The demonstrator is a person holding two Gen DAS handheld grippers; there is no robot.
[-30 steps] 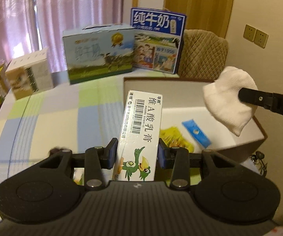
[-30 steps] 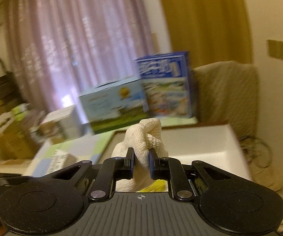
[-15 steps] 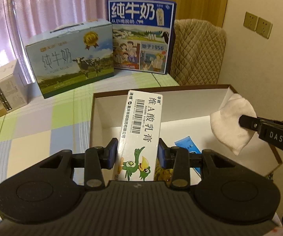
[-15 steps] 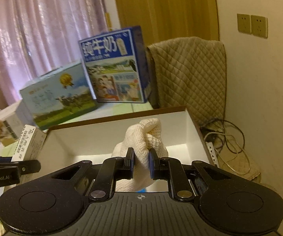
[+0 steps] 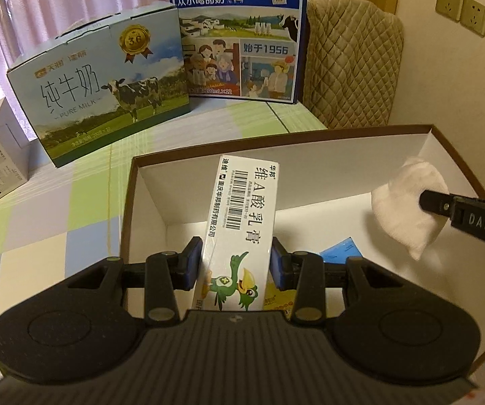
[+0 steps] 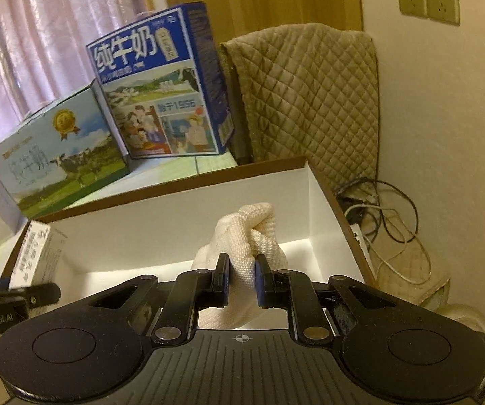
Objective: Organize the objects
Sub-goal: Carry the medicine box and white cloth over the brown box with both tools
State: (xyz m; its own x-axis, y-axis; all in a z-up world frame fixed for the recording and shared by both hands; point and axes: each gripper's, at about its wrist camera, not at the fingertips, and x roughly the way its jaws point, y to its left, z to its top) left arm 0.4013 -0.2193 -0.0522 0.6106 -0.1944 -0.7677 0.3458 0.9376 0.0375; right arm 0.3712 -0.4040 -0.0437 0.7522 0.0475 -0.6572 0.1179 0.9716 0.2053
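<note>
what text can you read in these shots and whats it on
"维A酸乳膏", "华邦", "迪维": carton in the left gripper; its barcode digits are too small.
"纯牛奶", "PURE MILK", "3.6": light blue milk box.
"纯牛奶", "始于1956": dark blue milk box.
"DAS": right gripper finger.
"GenRobot.AI": left gripper finger.

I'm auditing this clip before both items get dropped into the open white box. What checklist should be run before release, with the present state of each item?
1. Left gripper holds the ointment carton between its fingers: ok.
2. Right gripper is clamped on the white cloth: ok.
3. Both items are over the open white box, inside its rim: ok.
4. Landing spots are free: cannot tell; a blue sachet and a yellow packet lie on the floor near the carton, partly hidden.
5. Grippers are apart from each other: ok.
6. Height above the box floor: cannot tell.
</note>
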